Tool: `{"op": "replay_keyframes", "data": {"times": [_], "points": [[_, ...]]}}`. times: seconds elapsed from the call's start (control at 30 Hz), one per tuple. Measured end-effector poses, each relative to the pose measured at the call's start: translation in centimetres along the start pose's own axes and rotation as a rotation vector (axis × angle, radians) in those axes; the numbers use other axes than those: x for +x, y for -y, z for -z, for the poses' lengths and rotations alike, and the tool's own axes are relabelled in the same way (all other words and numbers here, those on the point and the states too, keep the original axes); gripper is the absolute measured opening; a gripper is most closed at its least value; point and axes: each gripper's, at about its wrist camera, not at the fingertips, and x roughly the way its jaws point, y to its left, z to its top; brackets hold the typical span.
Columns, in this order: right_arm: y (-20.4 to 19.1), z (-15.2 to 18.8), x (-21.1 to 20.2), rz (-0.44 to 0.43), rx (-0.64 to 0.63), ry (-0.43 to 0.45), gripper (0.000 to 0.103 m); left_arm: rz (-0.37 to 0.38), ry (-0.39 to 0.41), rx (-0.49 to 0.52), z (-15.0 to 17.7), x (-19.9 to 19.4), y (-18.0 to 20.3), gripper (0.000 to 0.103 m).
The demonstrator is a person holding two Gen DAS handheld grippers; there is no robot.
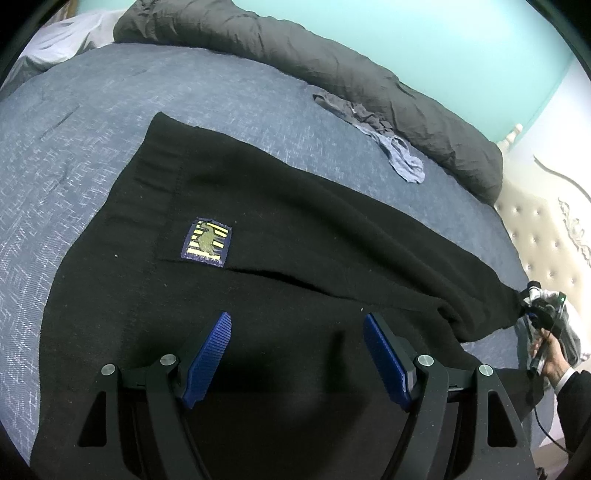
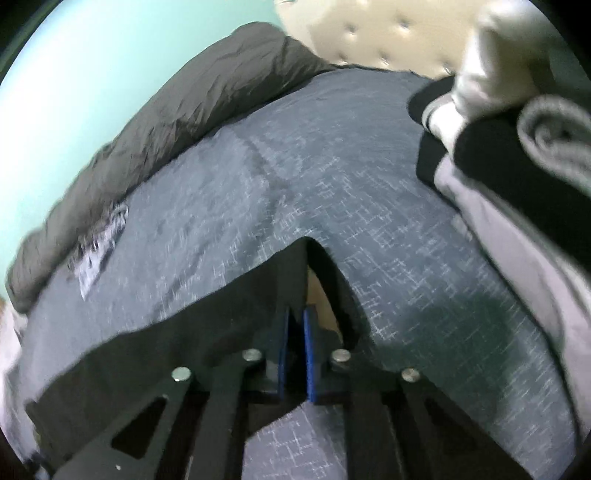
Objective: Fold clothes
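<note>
Left wrist view: a black garment (image 1: 280, 229) lies spread flat across the bed (image 1: 92, 147), which is covered by a blue-grey flecked bedspread. A rectangular woven patch (image 1: 208, 241) in purple and yellow sits on the garment near its middle, beside a stitched seam. The left gripper (image 1: 297, 332) hovers over the near part of the cloth with its blue ribbed pads set wide apart and nothing between them. Along the bed's far edge runs a rumpled dark grey duvet (image 1: 332, 70), and just beside it lies a small crumpled blue-grey garment (image 1: 384, 136). Behind is a pale turquoise wall (image 1: 461, 40); at the right end stands a cream tufted headboard (image 1: 543, 236). At the bed's right edge a hand (image 1: 550, 354) holds the right gripper (image 1: 526, 306), which pinches the garment's far end.

Right wrist view: the right gripper's blue pads (image 2: 308, 354) are pressed together on a peaked fold of the black garment (image 2: 184, 343), lifted off the bedspread (image 2: 332, 184). The picture is blurred. The grey duvet (image 2: 166, 122) lines the far edge against the turquoise wall (image 2: 74, 92), with the headboard (image 2: 369, 33) at the top. A stack of white, grey and black clothes (image 2: 517, 140) sits at the bed's right edge.
</note>
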Motion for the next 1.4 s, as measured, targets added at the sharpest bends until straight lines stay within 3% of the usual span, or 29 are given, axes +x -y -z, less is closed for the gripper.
{"op": "replay_keyframes", "data": {"times": [0.2, 0.43, 0.53, 0.63, 0.7, 0.87, 0.97, 1.03, 1.17, 1.27, 1.3, 1.4], "points": [[2.6, -1.2, -3.4, 0.068, 0.008, 0.069, 0.003, 0.001, -0.006, 0.007, 0.1, 0.2, 0.1, 0.078], [3.0, -1.1, -2.9, 0.177, -0.031, 0.030, 0.003, 0.005, -0.001, 0.008, 0.0, 0.1, 0.3, 0.078], [2.8, -0.2, -1.1, 0.187, -0.047, -0.062, 0.004, 0.005, -0.001, 0.011, 0.0, 0.1, 0.3, 0.078], [2.7, 0.5, -1.0, 0.210, -0.043, -0.077, 0.007, 0.009, -0.006, 0.009, 0.0, 0.3, 0.3, 0.078], [2.1, 0.8, -2.5, 0.224, -0.027, -0.027, 0.020, 0.013, -0.005, 0.010, -0.1, 0.3, 0.3, 0.078], [0.5, 1.6, -6.3, 0.242, 0.014, 0.091, 0.026, 0.029, 0.003, 0.009, -0.1, -0.2, 0.4, 0.078], [-3.2, 4.0, -6.4, 0.034, 0.044, 0.019, 0.026, 0.037, 0.006, 0.008, -0.1, -0.4, 0.6, 0.078], [-6.5, 6.2, -5.2, -0.124, 0.058, -0.077, 0.032, 0.043, 0.003, 0.011, 0.0, -0.4, 0.8, 0.078], [-13.6, 10.2, -2.7, -0.340, 0.012, -0.246, 0.032, 0.053, 0.003, 0.018, 0.0, -0.6, 1.1, 0.078], [-18.2, 13.5, -1.2, -0.437, 0.018, -0.370, 0.034, 0.057, 0.010, 0.014, -0.2, -0.8, 0.9, 0.078], [-19.3, 14.4, -0.8, -0.457, 0.032, -0.403, 0.038, 0.059, 0.012, 0.008, -0.3, -0.8, 0.7, 0.078], [-21.5, 16.1, 0.8, -0.439, 0.063, -0.469, 0.042, 0.064, 0.011, 0.000, -0.3, -0.9, 0.4, 0.078]]}}
